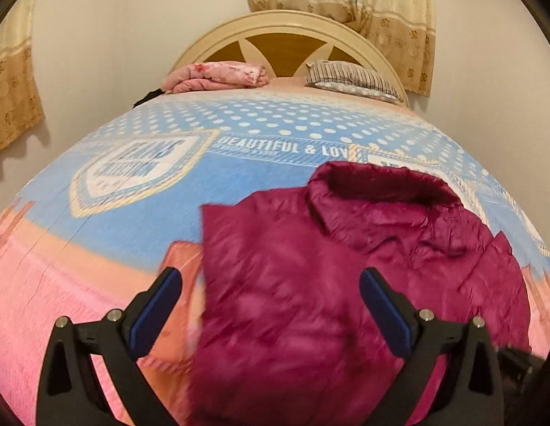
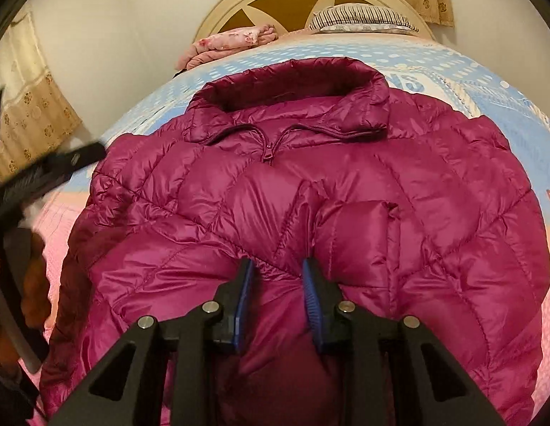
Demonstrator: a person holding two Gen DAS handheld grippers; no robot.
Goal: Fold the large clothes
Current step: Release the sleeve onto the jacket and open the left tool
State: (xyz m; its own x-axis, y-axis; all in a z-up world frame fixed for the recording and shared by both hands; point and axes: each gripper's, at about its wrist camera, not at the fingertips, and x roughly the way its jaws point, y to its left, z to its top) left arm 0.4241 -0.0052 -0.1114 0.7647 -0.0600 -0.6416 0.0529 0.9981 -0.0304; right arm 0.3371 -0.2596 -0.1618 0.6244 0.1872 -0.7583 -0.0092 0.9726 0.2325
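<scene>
A dark pink puffer jacket lies front-up on the bed, collar toward the headboard, zip closed to the neck. The right gripper sits low on the jacket's middle with its jaws narrowed around a raised ridge of quilted fabric — the pads look to be pressing it, so I read this as a pinch on the jacket. The left gripper hovers over the jacket's near left edge with its jaws spread wide and nothing caught between them.

The step in hand looks like gathering the jacket for a fold. To do it well, the left jaws should close on the edge seam, not on loose padding — slippery shell fabric slides out of a shallow bite. Both grips should then lift evenly so the fold line stays straight.
</scene>
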